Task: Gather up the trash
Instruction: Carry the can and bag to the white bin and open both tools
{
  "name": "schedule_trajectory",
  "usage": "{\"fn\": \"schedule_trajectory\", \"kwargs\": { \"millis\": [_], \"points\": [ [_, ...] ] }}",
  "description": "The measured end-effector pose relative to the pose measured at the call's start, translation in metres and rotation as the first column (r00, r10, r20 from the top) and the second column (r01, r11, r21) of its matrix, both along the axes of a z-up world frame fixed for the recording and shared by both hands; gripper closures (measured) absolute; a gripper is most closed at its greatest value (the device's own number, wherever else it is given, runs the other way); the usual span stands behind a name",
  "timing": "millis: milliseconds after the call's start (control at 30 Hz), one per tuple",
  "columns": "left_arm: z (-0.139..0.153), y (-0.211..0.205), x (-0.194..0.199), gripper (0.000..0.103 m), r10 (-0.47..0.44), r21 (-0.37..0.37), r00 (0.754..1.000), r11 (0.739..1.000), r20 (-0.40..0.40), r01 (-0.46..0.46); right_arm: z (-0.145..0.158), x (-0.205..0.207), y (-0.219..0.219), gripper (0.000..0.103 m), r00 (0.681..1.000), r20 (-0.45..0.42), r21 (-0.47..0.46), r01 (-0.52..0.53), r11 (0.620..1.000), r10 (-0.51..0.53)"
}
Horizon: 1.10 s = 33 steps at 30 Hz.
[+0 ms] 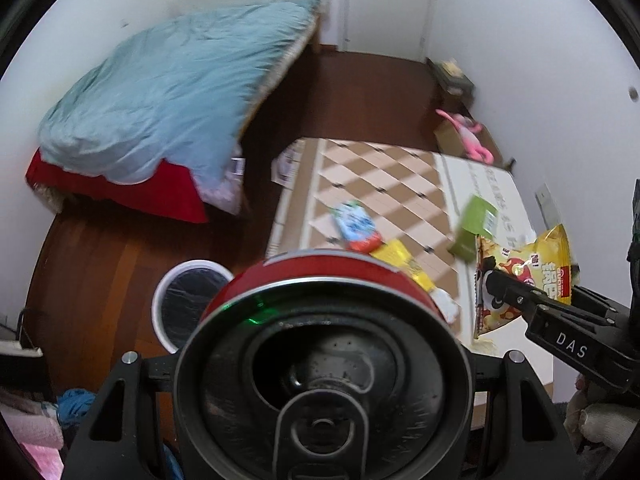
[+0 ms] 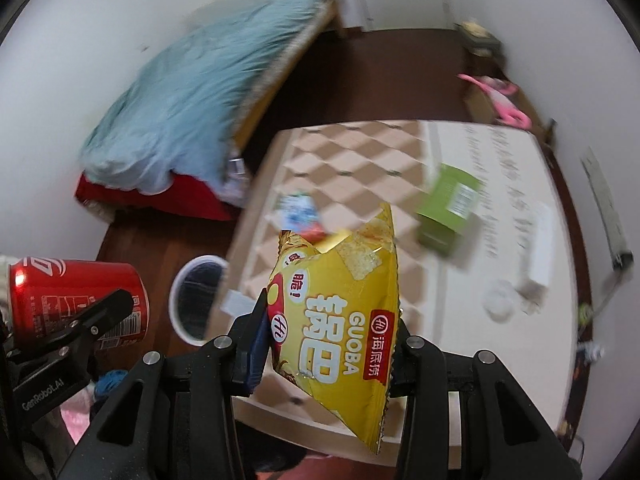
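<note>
My left gripper [image 1: 320, 364] is shut on a red soda can [image 1: 324, 368], whose opened top fills the lower left wrist view; the same red soda can [image 2: 80, 300] shows at the left of the right wrist view. My right gripper [image 2: 326, 344] is shut on a yellow snack bag [image 2: 340, 320], held above the table's near edge; the yellow snack bag [image 1: 520, 276] also shows at the right of the left wrist view. A white bin [image 1: 188, 304] lined with a black bag stands on the floor beside the table, just left of the can; the white bin [image 2: 198, 300] also appears in the right wrist view.
On the patterned table [image 2: 360, 152] lie a green box [image 2: 450, 208], a blue-and-red wrapper [image 2: 298, 212], a yellow wrapper [image 1: 400, 258] and crumpled white tissue [image 2: 500, 304]. A bed with a blue quilt [image 1: 168, 92] stands at the left, across the dark wooden floor [image 1: 96, 264]. Pink items [image 1: 464, 132] lie by the right wall.
</note>
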State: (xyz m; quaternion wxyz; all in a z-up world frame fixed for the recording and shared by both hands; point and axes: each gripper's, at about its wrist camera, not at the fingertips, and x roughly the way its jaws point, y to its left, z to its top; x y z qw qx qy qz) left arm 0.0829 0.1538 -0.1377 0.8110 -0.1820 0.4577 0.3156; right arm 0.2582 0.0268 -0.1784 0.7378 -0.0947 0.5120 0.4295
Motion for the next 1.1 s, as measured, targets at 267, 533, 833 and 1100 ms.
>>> {"fn": "schedule_trajectory", "kwargs": {
  "millis": [267,533,833,1100],
  "points": [
    [-0.009,0.085,-0.065,0.040,0.149,0.008,0.989,0.989,-0.002,-0.149,-0.010,-0.059,0.103,0.058,0.987,-0.024,0.006,-0.160,0.987,0.160],
    [-0.086,0.191,-0.114,0.040,0.264,-0.094,0.961,0.958,-0.075,-0.271,-0.092,-0.116,0.221,0.058,0.950,-0.119,-0.059,-0.297,0.953,0.289],
    [-0.202,0.283,-0.139,0.040,0.313,-0.373,0.942,0.865,-0.122,-0.336,-0.200,-0.161,0.310,0.058,0.907,-0.224,-0.154,-0.394,0.906,0.356],
    [-0.254,0.321,-0.155,0.040,0.339,-0.532,0.929,0.764,-0.152,-0.366,-0.261,-0.162,0.347,0.056,0.899,-0.296,-0.190,-0.386,0.903,0.322]
  ]
}}
